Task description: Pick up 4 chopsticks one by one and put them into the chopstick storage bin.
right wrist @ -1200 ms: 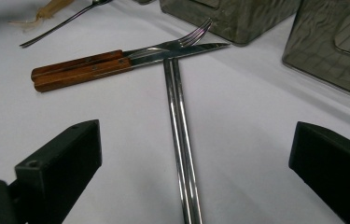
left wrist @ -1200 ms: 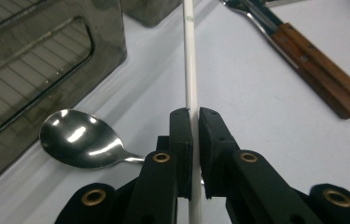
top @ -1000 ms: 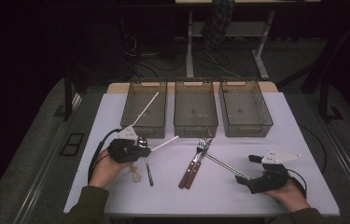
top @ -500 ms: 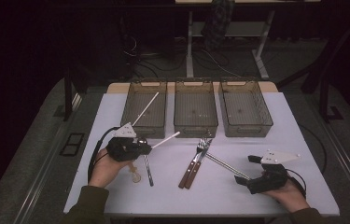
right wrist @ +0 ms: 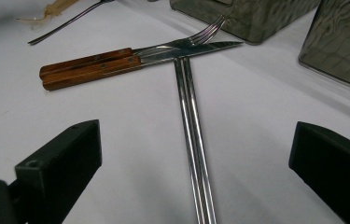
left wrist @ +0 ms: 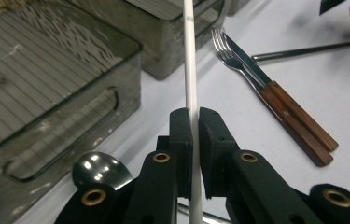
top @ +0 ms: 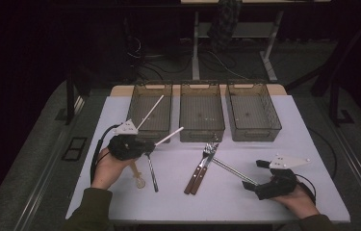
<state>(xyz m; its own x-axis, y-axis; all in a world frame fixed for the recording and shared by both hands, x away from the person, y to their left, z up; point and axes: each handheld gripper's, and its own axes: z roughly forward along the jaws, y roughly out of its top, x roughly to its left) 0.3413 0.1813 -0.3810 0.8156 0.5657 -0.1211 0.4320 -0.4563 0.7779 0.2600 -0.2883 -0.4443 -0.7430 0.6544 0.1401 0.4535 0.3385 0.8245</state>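
Jaws of L gripper pinch a thin white plastic chopstick above the table, near the left smoky plastic bin, prob. for sorting; R gripper gapes over steel chopsticks.

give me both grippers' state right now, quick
left gripper: shut on the white chopstick.
right gripper: open, holding nothing, with the metal chopsticks lying on the table between its jaws.

Lab, dark room, floor cables, desk frames
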